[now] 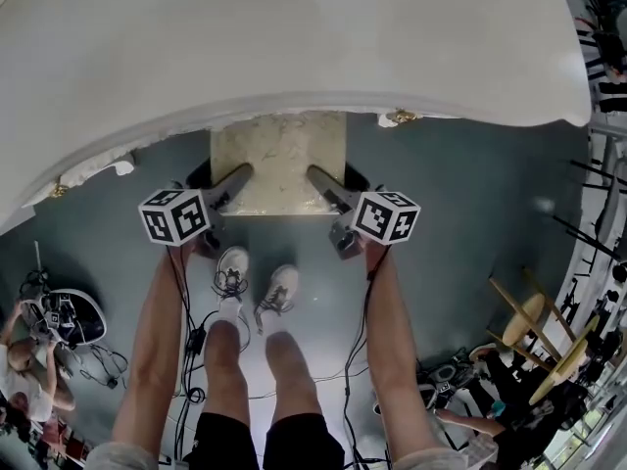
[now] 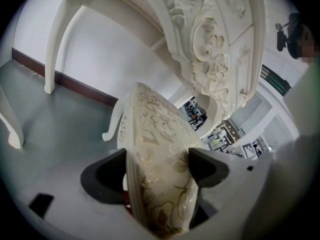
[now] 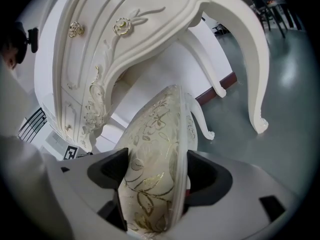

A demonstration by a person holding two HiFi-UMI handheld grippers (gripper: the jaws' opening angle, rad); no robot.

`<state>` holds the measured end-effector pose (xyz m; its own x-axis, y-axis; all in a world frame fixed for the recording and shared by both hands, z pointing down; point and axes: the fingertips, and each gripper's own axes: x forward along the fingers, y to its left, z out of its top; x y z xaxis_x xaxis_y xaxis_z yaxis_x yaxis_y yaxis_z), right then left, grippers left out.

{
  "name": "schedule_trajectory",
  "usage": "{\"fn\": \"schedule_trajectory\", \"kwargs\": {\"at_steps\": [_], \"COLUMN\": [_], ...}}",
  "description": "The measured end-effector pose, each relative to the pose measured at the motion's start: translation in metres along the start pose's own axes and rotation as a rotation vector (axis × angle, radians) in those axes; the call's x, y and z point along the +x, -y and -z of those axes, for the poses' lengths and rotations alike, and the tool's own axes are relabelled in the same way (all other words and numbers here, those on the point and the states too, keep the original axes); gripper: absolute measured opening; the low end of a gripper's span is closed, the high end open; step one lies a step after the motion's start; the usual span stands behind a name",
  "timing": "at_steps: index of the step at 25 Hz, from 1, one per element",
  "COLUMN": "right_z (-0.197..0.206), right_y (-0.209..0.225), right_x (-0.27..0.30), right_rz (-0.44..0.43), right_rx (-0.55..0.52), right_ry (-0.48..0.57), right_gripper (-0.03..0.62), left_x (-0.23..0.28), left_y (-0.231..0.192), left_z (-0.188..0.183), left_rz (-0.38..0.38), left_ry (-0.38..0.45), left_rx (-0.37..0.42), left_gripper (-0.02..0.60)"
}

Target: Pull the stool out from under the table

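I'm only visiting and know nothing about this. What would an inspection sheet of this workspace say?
Surface: white table, nothing seen on top.
Job's things: cream floral stool, far end under the table's edge.
Clutter: wooden stools at right, gear on floor at left.
Tongs: left tongs and right tongs each clamp a seat side.
Cables: loose cables on the floor by the person's feet.
Surroundings: grey floor, white wall with dark skirting.
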<state>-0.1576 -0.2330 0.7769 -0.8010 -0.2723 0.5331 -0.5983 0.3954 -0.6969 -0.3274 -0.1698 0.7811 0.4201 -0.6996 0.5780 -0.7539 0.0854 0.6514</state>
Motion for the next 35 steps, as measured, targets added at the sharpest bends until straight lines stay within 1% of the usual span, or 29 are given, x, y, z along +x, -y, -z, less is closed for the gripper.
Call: {"fn": "schedule_trajectory", "kwargs": {"at_steps": [4, 7, 9, 14, 18, 25, 35], "right_z": [-0.004, -0.007, -0.003, 0.029, 0.047, 0.066, 0.100], "right_y": [-0.009, -0.009, -0.002, 0.014, 0.017, 0.036, 0.056], "right_x": [-0.020, -0.034, -0.043, -0.077, -0.103, -0.170, -0.279], "right_rz": [-0.005, -0.003, 0.005, 0.037, 0.062, 0.123, 0.229], "right_rx": [0.028, 0.064, 0.086, 0.117, 0.157, 0.211, 0.298], "right_ry": [0.027, 0.066, 0.086, 0.130, 0.165, 0.233, 0.385], "right_gripper": [0.376, 0.374, 0.374, 0.373, 0.371, 0.371, 0.371], "left_x": [-0.008, -0.008, -0.002, 0.002, 0.000, 0.015, 0.035], "left_y": [0.017, 0.031, 0.039, 0.056, 0.073, 0.126, 0.217], "left_z": [-0.006, -0.012, -0.008, 0.028, 0.046, 0.079, 0.126], "left_rz": [0.003, 0.001, 0.002, 0.023, 0.046, 0.097, 0.207], "left_ry": [0.002, -0.002, -0.010, -0.033, -0.066, -0.132, -0.223], "left_rx": [0.009, 0.046, 0.074, 0.107, 0.131, 0.178, 0.304], "left_gripper": [0.385, 0.385, 0.384, 0.383, 0.383, 0.382, 0.380]}}
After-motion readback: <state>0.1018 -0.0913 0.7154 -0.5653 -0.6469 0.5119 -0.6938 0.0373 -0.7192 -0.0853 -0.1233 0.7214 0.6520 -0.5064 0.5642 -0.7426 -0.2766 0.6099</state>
